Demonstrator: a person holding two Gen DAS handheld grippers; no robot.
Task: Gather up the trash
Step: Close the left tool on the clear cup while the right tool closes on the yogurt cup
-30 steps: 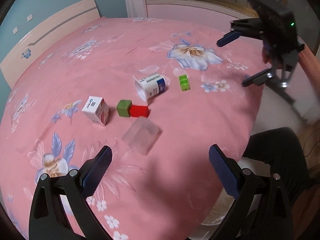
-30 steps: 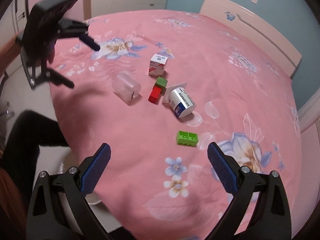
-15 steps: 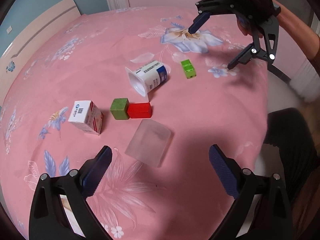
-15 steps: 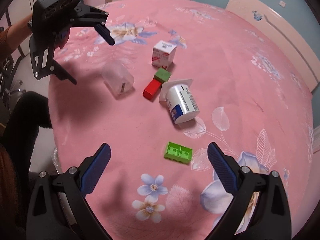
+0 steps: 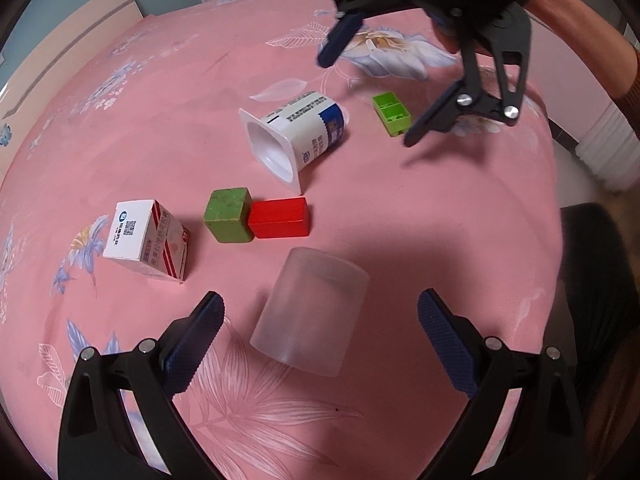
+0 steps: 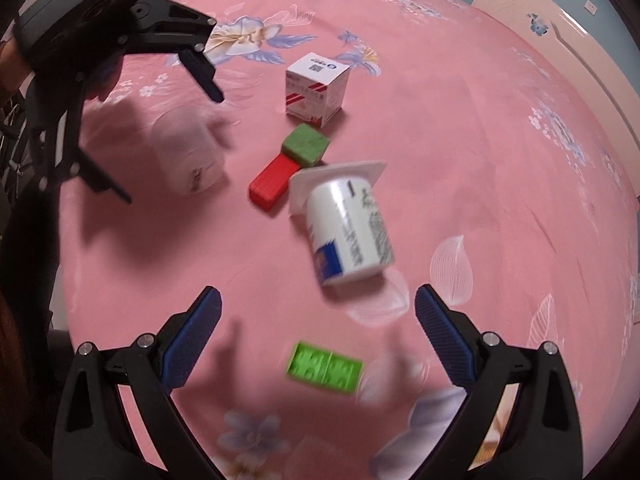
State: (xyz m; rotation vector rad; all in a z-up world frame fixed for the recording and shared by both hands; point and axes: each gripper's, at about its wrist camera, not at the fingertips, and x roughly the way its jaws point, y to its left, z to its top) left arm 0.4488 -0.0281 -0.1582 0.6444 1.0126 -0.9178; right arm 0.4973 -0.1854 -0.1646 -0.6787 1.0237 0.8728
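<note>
On the pink flowered bed, a clear plastic cup point(image 5: 312, 312) lies on its side just in front of my open, empty left gripper point(image 5: 320, 336). A white yogurt cup point(image 5: 296, 132) lies tipped over farther off, and a small white and red carton point(image 5: 146, 240) stands at the left. In the right wrist view, my open, empty right gripper point(image 6: 318, 336) hovers over the yogurt cup point(image 6: 348, 228), with the clear cup point(image 6: 186, 156) and carton point(image 6: 316, 88) beyond. Each gripper shows in the other's view, the right gripper point(image 5: 368, 92) and the left gripper point(image 6: 168, 148).
A green block point(image 5: 228, 220) touches a red block point(image 5: 280, 218) between the trash items. A light green toy brick point(image 5: 392, 114) lies near the right gripper and also shows in the right wrist view point(image 6: 324, 366). The bed edge point(image 5: 556, 200) drops off at the right; a headboard point(image 5: 64, 52) stands at the far left.
Both grippers have moved in low over the bed. The left has closed in on the clear cup, the right on the yogurt cup and green brick. The objects have not moved.
</note>
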